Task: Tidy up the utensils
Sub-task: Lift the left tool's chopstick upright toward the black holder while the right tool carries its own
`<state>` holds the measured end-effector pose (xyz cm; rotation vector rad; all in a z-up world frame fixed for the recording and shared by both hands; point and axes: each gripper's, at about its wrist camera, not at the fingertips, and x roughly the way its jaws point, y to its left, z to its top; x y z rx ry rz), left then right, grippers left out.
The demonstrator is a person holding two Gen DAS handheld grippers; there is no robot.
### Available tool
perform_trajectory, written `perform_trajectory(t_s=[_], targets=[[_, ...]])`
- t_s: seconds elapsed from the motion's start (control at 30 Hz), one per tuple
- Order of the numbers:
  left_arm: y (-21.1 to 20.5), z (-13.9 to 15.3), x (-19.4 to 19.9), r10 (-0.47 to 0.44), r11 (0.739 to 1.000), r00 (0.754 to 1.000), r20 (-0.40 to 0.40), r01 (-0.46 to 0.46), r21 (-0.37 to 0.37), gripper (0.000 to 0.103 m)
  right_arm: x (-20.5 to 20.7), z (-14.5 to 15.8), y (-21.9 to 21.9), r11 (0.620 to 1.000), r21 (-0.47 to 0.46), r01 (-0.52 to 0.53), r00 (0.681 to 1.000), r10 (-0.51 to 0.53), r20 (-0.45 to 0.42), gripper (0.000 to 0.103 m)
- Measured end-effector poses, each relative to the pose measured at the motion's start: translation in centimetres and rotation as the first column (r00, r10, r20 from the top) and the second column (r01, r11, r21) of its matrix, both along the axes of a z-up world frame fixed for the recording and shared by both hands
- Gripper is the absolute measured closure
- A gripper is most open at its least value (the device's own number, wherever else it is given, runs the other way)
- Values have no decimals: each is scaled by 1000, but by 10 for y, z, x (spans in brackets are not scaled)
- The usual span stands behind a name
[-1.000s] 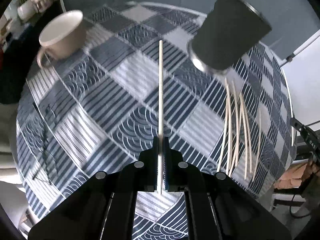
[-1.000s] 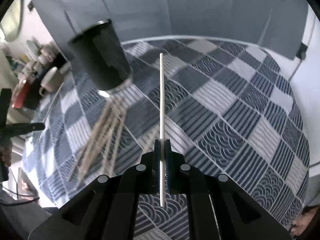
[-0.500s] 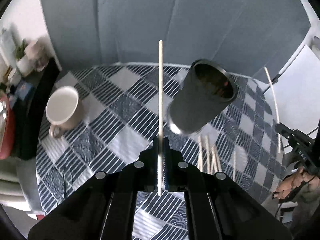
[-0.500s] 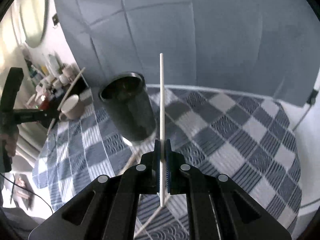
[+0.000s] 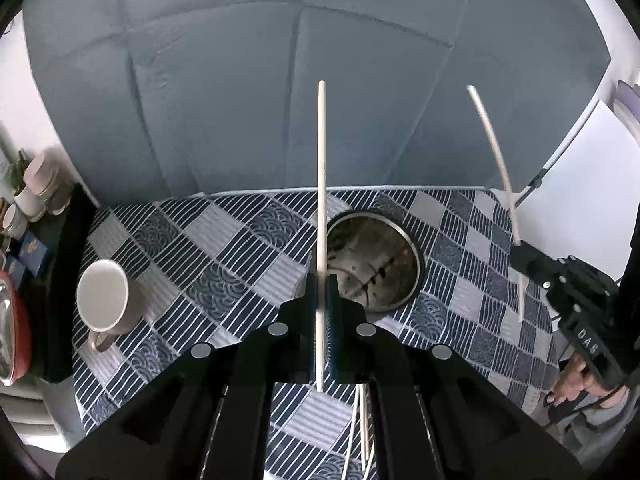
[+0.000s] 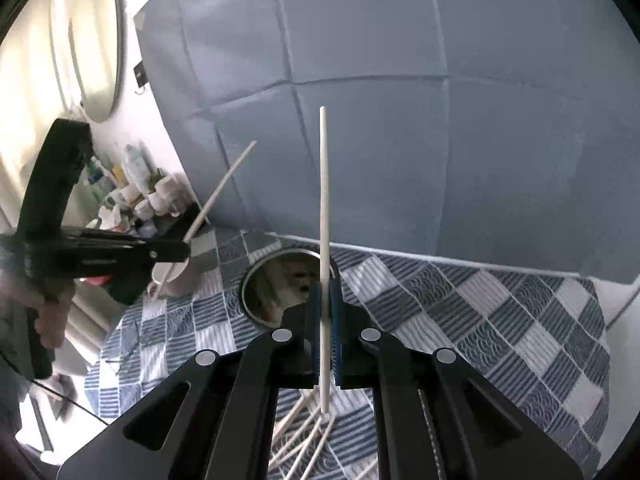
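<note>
- The patterned tablecloth [image 5: 224, 256] is spread below both claws, with the steel cup [image 5: 374, 258] standing open just ahead of each.
- The left gripper [image 5: 321, 296] is clamped on one chopstick [image 5: 321, 184]; the right gripper [image 6: 327, 304] is clamped on another chopstick [image 6: 324, 216].
- Each stick is best tipped downward over the rim before release.
- Loose chopsticks [image 6: 304, 436] are shown spread out beneath the claw only in the right view; the white mug [image 5: 106, 300] is clearest in the left view.
</note>
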<state>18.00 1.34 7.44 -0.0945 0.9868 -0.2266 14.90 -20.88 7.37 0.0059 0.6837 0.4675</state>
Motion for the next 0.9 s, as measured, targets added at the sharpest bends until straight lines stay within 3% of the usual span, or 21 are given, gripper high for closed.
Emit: perform_trajectory(t_s=[0.3, 0.5, 0.7, 0.9], targets=[[-8, -4, 38, -11, 995, 1000, 24, 13, -96, 99, 48, 1, 25, 998, 58, -38, 999, 37, 7, 98], [-8, -11, 51, -23, 976, 993, 119, 48, -211, 98, 66, -17, 31, 987, 146, -69, 997, 66, 26, 98], [-10, -31, 53, 4, 966, 981, 191, 46, -255, 98, 74, -44, 32, 966, 249, -66, 998, 67, 8, 98], [-20, -54, 44, 15, 972, 959, 284, 53, -229, 98, 74, -65, 33, 959, 275, -69, 998, 68, 15, 98]])
